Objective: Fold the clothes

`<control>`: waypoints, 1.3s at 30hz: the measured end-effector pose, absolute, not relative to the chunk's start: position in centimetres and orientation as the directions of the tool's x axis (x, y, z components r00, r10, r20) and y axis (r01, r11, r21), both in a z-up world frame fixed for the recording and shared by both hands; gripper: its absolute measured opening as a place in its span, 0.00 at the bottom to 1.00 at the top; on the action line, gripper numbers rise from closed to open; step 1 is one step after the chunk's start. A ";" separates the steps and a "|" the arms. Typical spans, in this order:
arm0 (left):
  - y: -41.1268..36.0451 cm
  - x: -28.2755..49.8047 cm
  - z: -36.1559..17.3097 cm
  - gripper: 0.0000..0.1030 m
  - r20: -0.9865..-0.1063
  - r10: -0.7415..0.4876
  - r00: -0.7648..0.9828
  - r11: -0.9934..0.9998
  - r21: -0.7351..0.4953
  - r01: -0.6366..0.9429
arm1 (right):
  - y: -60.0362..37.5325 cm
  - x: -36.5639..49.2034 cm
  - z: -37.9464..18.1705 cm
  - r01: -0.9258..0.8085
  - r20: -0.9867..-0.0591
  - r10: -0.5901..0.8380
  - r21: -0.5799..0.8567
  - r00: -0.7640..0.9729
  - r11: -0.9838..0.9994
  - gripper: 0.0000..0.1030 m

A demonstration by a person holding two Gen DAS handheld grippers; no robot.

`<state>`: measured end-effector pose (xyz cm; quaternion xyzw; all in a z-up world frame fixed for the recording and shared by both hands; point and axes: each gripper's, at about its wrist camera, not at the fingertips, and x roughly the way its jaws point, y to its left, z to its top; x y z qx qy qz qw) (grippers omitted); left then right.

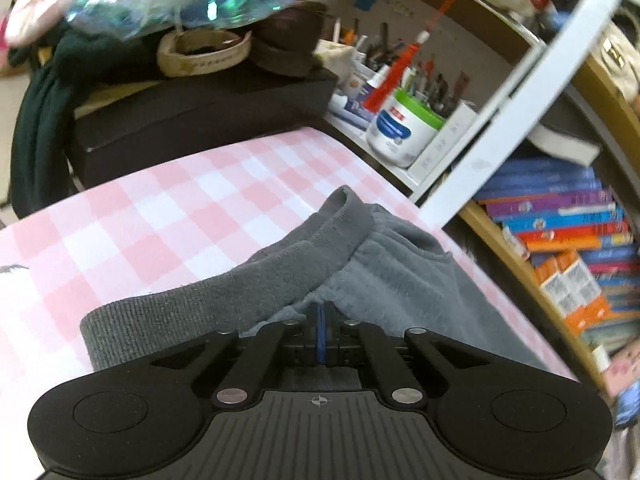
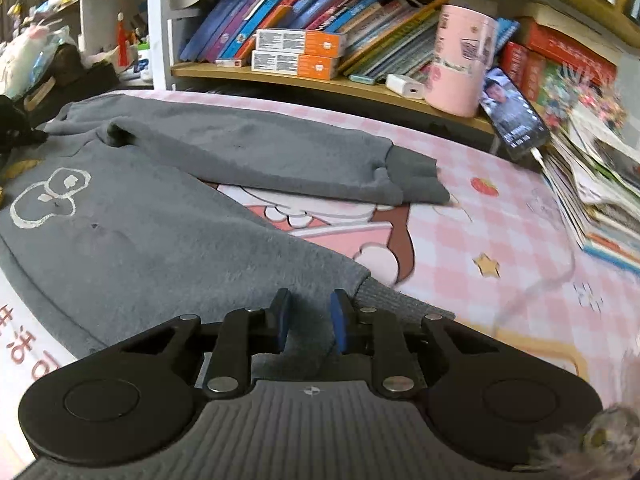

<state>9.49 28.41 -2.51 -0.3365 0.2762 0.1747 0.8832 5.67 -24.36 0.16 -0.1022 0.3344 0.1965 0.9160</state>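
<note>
A grey sweatshirt [image 2: 140, 232] with a white outline print [image 2: 48, 196] lies flat on the pink checked tablecloth [image 2: 500, 232]. One sleeve [image 2: 280, 152] stretches to the right and ends in a ribbed cuff [image 2: 416, 176]. My right gripper [image 2: 310, 312] sits at the near hem corner, jaws narrowed, with grey fabric filling the gap between the blue pads. In the left wrist view my left gripper [image 1: 321, 308] is shut on the sweatshirt [image 1: 400, 280] just below a raised ribbed band [image 1: 224, 300]. The fabric bunches at its tips.
A black box [image 1: 200, 120] with piled clutter stands behind the tablecloth [image 1: 180, 200]. A green-lidded jar [image 1: 400, 128], a white post [image 1: 520, 92] and shelved books [image 1: 560, 232] line the edge. A pink cup [image 2: 460, 60], a phone [image 2: 512, 120], stacked magazines [image 2: 600, 184] and a white cable [image 2: 540, 284] sit to the right.
</note>
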 end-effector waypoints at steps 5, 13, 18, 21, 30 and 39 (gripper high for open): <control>29.1 8.9 -2.4 0.04 -0.589 0.104 0.801 0.714 -0.516 -0.472 | -23.1 8.3 0.0 -0.444 -0.642 0.266 -0.129 0.719 0.887 0.19; 27.2 2.2 1.2 0.44 -0.485 0.124 0.865 0.855 -0.391 -0.342 | -22.1 7.1 1.0 -0.406 -0.596 0.207 -0.222 0.776 0.886 0.39; 26.0 -1.5 2.0 0.39 -0.516 0.153 0.843 0.888 -0.302 -0.346 | -23.1 3.8 1.2 -0.455 -0.593 0.304 -0.120 0.746 0.882 0.37; 25.6 -2.4 1.5 0.37 -0.532 0.169 0.830 0.882 -0.294 -0.368 | -23.6 3.4 0.1 -0.437 -0.614 0.292 -0.098 0.734 0.894 0.34; 26.8 -2.9 -0.2 0.39 -0.578 0.269 0.770 0.801 -0.310 -0.512 | -24.4 1.9 -0.3 -0.430 -0.626 0.303 -0.058 0.719 0.901 0.34; 28.4 -1.4 -1.9 0.21 -0.582 0.230 0.780 0.745 -0.409 -0.526 | -24.7 -0.3 -0.1 -0.448 -0.643 0.314 -0.051 0.698 0.893 0.34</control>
